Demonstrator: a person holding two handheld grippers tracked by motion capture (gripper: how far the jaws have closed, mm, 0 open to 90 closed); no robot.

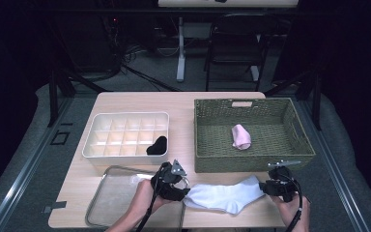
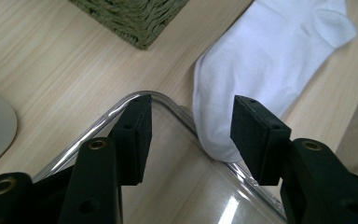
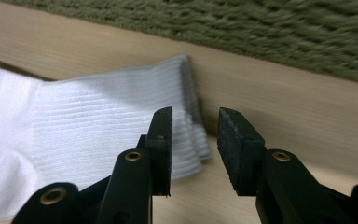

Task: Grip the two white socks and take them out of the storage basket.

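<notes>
Sock (image 1: 224, 195), white: flat on table (image 1: 140, 101), front edge, between tray (image 1: 107, 200) and basket (image 1: 251, 162). Left gripper (image 2: 191, 135) open over toe; right gripper (image 3: 193, 140) open at cuff, nothing held. Risk: shallow bite on cuff edge may slip; left jaw may catch tray rim.

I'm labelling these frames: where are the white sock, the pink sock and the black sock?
white sock (image 1: 222, 197): high view, middle of its foot.
pink sock (image 1: 241, 137): high view, middle of the roll.
black sock (image 1: 157, 145): high view, its centre.
</notes>
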